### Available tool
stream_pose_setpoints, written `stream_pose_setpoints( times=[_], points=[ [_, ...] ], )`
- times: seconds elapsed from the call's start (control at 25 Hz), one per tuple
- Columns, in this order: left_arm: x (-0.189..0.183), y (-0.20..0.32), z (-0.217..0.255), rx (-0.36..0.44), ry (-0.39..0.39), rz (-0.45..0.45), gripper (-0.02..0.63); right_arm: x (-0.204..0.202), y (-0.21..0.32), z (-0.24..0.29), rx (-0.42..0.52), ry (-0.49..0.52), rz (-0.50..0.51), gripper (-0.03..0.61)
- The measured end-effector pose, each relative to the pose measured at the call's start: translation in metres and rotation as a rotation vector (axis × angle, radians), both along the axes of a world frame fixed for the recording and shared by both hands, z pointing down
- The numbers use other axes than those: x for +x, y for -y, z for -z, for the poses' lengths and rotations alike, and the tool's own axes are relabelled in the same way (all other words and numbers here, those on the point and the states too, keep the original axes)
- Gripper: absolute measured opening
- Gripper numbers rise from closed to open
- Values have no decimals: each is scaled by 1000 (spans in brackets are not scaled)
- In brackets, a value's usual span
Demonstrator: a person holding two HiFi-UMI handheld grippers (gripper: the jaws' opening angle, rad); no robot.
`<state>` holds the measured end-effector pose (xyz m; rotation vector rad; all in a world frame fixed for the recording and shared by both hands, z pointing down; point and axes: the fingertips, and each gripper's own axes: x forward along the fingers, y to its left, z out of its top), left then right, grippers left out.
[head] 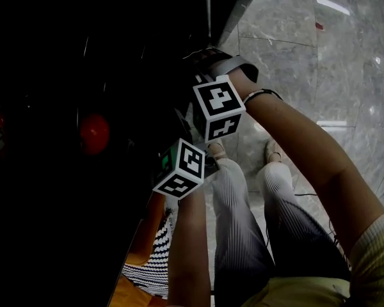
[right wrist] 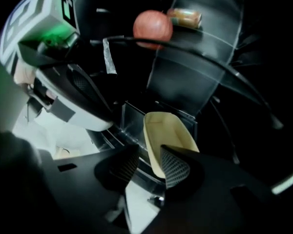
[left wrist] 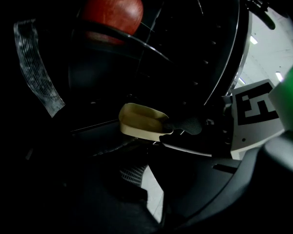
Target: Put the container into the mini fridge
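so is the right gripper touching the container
Touching. In the right gripper view, the right gripper has its jaws closed on the near wall of the container, one pad inside and one outside.

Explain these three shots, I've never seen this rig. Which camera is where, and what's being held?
There's no robot. A person holds a two-finger gripper in each hand, and the marker cubes are part of those grippers. The head view looks down from the person's head at both grippers reaching into the dark mini fridge. Each of the other two views rides on one gripper and looks along its fingers. The right gripper pinches the wall of a cream container inside the fridge. The left gripper sits alongside, and its fingers are too dark to read. Higher up sit a red apple and what looks like a can.
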<state>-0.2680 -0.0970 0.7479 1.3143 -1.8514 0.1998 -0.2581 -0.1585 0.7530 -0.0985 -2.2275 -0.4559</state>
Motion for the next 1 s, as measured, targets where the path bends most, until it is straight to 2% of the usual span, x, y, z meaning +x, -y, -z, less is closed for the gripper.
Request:
stream_pose_setpoints(
  times=[0.08, 0.2, 0.32, 0.48, 0.6, 1.0],
  points=[
    [5, 0, 4, 2, -2, -3, 25, 9, 0, 7, -4, 7, -25, 137],
    [13, -3, 10, -1, 1, -14, 25, 24, -4, 18, -10, 23, -55, 64],
    [23, -4, 18, -4, 2, -38, 25, 39, -5, 27, -26, 32, -98, 43],
    [33, -5, 33, -6, 9, -61, 25, 53, -7, 45, -93, 56, -174, 37],
    [40, -6, 45, -16, 10, -78, 25, 62, -5, 66, -105, 100, -224, 34],
    [68, -13, 86, -42, 48, -223, 25, 103, -7, 118, -192, 137, -404, 31]
  ],
)
